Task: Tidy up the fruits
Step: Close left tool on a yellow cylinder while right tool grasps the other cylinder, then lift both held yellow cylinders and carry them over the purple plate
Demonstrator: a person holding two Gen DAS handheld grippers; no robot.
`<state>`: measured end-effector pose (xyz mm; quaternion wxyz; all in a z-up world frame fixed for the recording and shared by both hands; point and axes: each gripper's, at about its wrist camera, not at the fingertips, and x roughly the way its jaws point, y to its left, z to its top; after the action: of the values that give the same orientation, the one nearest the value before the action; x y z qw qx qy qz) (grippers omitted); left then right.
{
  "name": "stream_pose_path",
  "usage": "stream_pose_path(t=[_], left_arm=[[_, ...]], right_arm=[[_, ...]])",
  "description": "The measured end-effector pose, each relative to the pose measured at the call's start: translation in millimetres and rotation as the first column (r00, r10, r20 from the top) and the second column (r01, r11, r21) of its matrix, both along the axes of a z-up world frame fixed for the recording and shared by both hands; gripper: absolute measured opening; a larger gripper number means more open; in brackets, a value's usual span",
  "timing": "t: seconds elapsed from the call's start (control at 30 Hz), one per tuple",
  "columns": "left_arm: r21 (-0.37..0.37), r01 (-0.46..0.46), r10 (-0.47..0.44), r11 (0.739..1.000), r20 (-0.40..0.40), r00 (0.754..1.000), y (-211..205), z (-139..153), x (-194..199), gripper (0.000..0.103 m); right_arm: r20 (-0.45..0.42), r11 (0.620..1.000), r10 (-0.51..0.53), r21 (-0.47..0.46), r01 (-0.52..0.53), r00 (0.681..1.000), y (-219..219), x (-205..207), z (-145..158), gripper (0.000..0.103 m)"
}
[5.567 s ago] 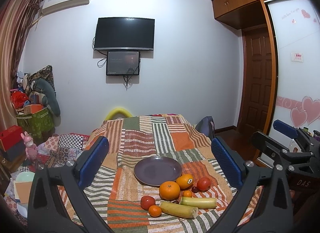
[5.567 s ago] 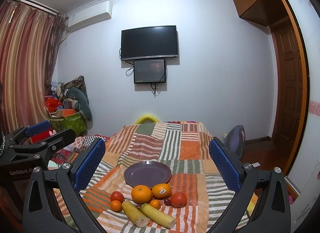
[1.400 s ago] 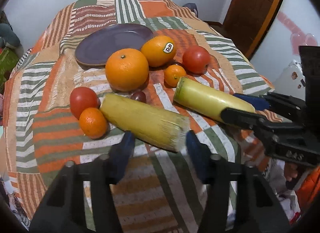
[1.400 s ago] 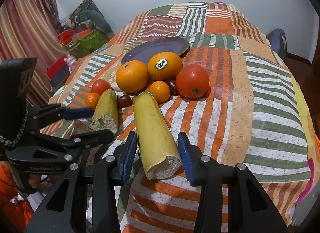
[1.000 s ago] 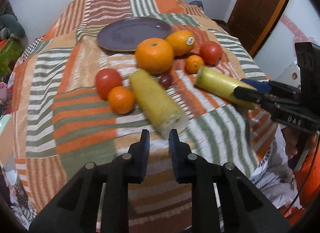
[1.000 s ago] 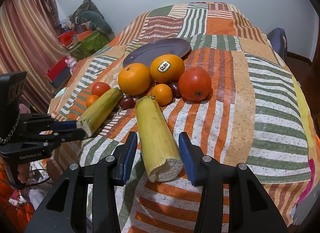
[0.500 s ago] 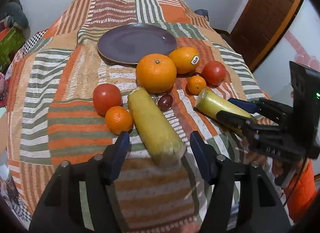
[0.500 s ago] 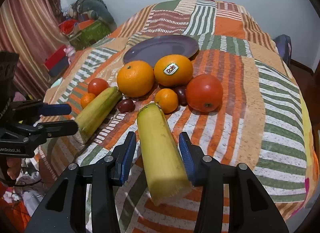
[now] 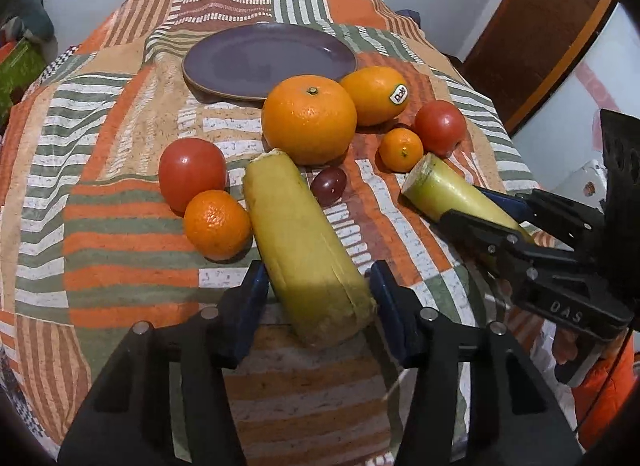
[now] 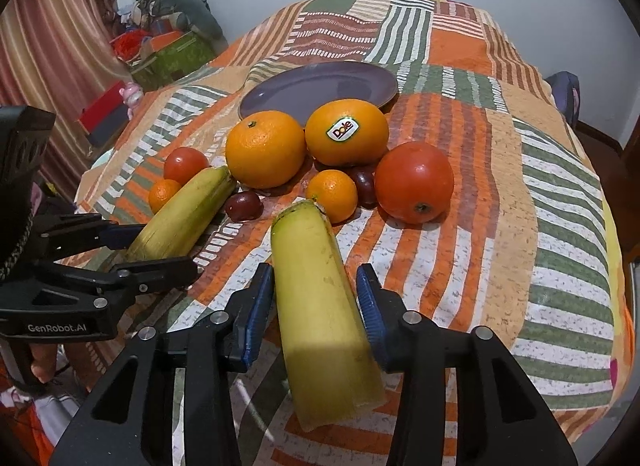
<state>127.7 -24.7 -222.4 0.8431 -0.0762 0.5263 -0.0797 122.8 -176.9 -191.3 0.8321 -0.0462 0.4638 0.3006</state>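
- The left gripper is down at the near end of a yellow corn cob; its jaws have just been closing, the blue pads right at the husk on both sides, though whether they press yet I cannot tell.
- That cob lies on the striped patchwork cloth, its far tip touching the big orange.
- The right gripper is closing too, with the paler, greener corn cob between its pads; the cob looks lifted, so it seems clamped.
- That second cob points toward the big orange, with a small mandarin just past its tip.
- The purple plate sits bare right behind the big orange.
- A Dole-stickered orange rests right of the big one, touching it.
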Motion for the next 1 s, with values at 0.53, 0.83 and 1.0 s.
stream_pose_path(t=[0.53, 0.83, 1.0], left_arm=[[0.027, 0.215, -0.212, 0.976, -0.077, 0.974, 13.3, 13.9, -26.2, 0.046], [0.015, 0.163, -0.161, 0.987, -0.085, 0.983, 10.4, -0.6, 5.0, 0.046], [0.023, 0.145, -0.143, 0.989, -0.063, 0.988, 8.9, -2.1, 9.5, 0.043]], right_arm=[[-0.042, 0.999, 0.039, -0.002, -0.04, 0.998, 2.6, -5.9, 6.6, 0.034], [-0.062, 0.999, 0.039, -0.026, -0.041, 0.997, 5.1, 0.5, -3.9, 0.037], [-0.041, 1.0, 0.005, -0.009, -0.006, 0.999, 2.2, -1.9, -2.0, 0.034]])
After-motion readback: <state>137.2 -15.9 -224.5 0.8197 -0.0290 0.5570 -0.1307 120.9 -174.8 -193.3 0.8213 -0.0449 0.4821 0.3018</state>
